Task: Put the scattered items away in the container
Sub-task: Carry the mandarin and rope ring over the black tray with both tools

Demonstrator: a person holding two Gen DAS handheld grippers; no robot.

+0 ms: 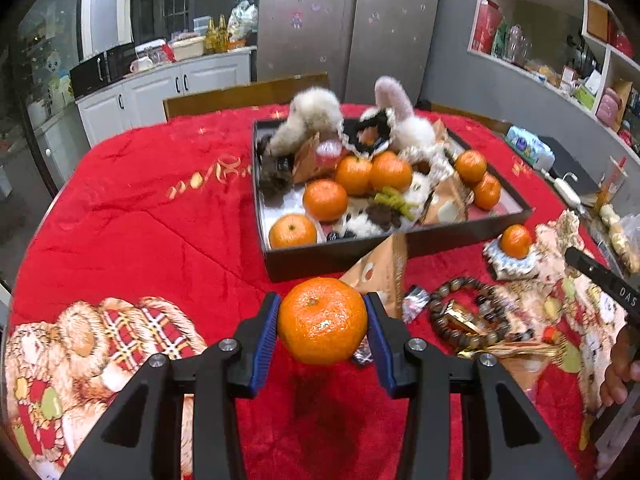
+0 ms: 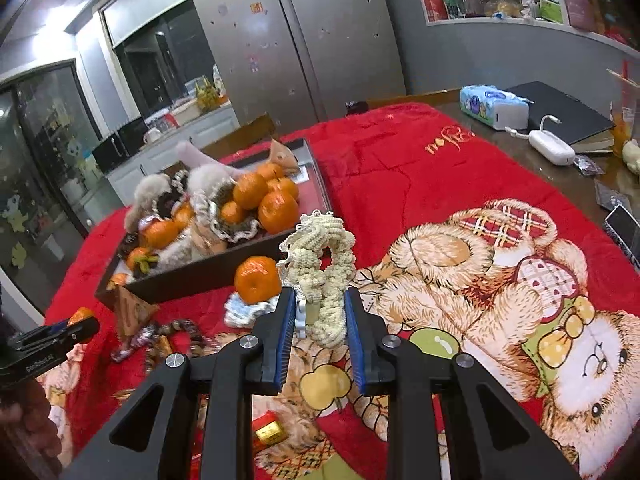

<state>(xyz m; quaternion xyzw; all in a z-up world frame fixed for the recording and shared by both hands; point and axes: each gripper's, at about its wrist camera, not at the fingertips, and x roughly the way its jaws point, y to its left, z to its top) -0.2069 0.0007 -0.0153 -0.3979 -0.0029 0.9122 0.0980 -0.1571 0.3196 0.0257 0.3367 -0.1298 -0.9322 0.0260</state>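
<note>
My left gripper (image 1: 322, 318) is shut on an orange mandarin (image 1: 322, 322), held above the red blanket just in front of the black tray (image 1: 320, 258). The tray holds several mandarins, plush toys and scrunchies. My right gripper (image 2: 320, 312) is shut on a cream knitted scrunchie (image 2: 320, 268), lifted over the blanket to the right of the tray (image 2: 208, 276). A loose mandarin (image 2: 257, 280) sits on a pale blue scrunchie (image 2: 240, 310) near the tray's front corner; it also shows in the left wrist view (image 1: 516, 241). A bead bracelet (image 1: 468, 316) lies on the blanket.
A brown paper packet (image 1: 384, 276) leans on the tray's front wall. A wrapped candy (image 1: 416, 300) and gold foil packet (image 2: 270, 432) lie on the blanket. A tissue pack (image 2: 494, 106), white charger (image 2: 550, 146) and laptop (image 2: 560, 112) sit at the table's far right.
</note>
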